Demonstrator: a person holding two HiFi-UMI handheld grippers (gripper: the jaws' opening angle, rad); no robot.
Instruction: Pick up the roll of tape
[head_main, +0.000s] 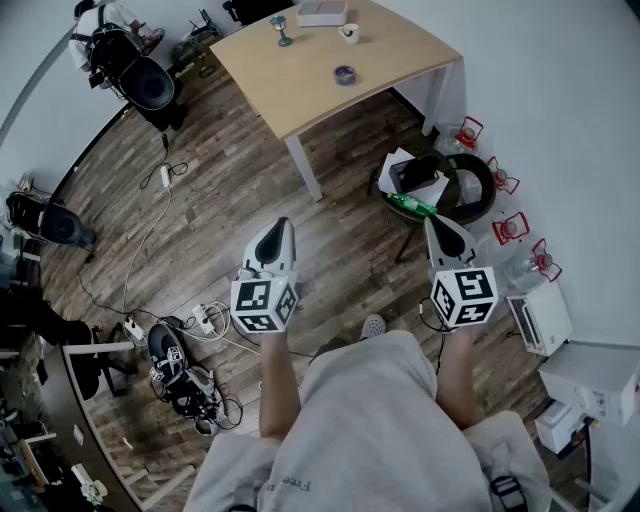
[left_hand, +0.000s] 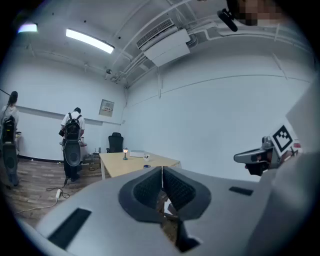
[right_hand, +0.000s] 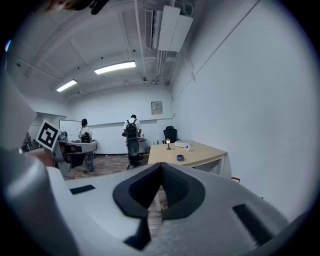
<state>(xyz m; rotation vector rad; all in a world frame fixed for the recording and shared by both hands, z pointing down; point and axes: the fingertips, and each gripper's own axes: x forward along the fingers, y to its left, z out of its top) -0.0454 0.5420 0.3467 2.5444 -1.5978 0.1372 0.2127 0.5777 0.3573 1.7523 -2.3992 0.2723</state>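
A small round roll of tape (head_main: 345, 74) lies on the pale wooden surface (head_main: 300, 90). The left gripper (head_main: 282, 225) and right gripper (head_main: 434, 222) have their jaws clenched, empty. Their ribbed dark pads (left_hand: 181, 190) show only in the gripper views.

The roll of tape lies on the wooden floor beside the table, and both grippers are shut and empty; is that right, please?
Not quite: the roll of tape lies on the table top, not the floor, as the head view shows. The left gripper and the right gripper are indeed shut and empty.
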